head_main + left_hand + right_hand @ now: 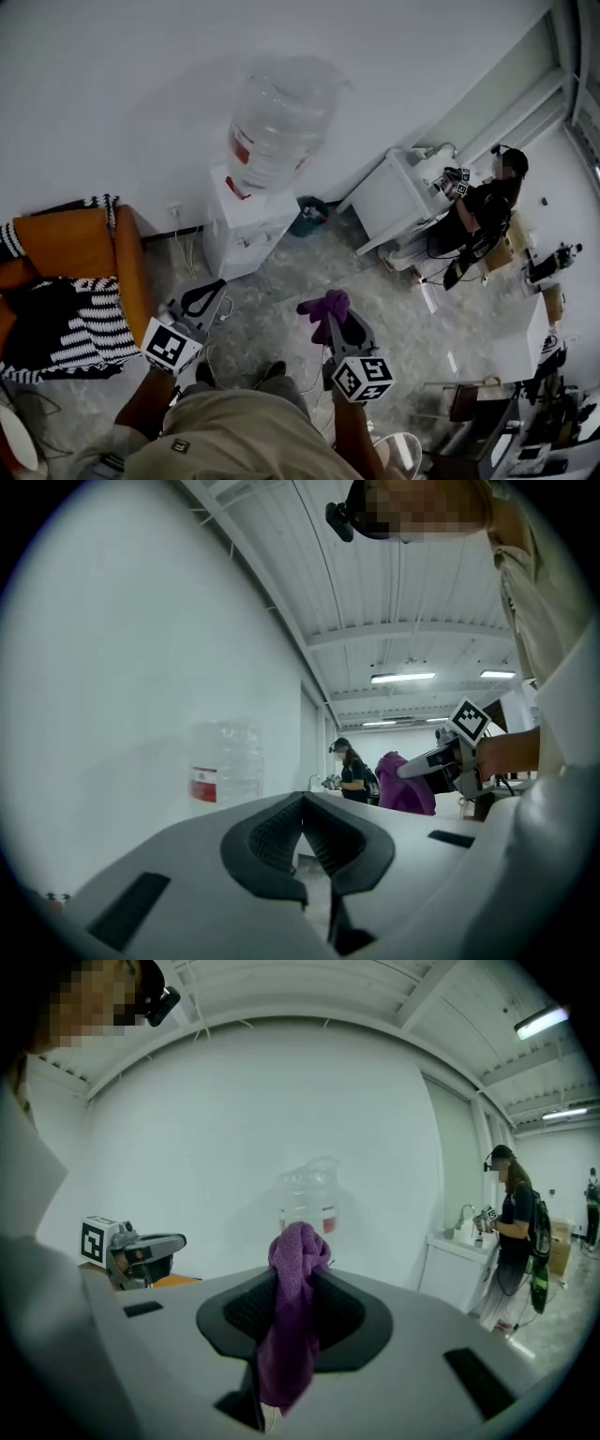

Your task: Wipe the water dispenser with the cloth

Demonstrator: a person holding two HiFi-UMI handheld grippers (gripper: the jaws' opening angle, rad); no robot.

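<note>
Gripping the purple cloth [293, 1326] mid-fold, the right claw [296, 1283] had its jaws clamped on it, with a tuft poking above the pads and the rest hanging limp below. The left claw [302, 810] had its tips pressed together with nothing between them. The water dispenser [246, 230] stood on the floor [281, 309] against the wall [112, 94], with the clear bottle [281, 117] on top, and was well apart from both claws. My read on the cloth: soft, light and floppy, so it'll bunch and drag. I'd want the wad sitting ahead of the tips so the pads don't scrape plastic. The dispenser body looked stiff and smooth. It was likely top-heavy with that bottle, so wipe with light pressure. I couldn't tell the fill level. Only the head view showed the white dispenser body and its place between the orange chair [84, 258] and the teal bin [307, 216]. Both gripper views caught just the bottle, and the claw housing blocked the body. Only the right gripper view showed where the jaws sat on the cloth. From the head view it was just a purple clump at the tip.
</note>
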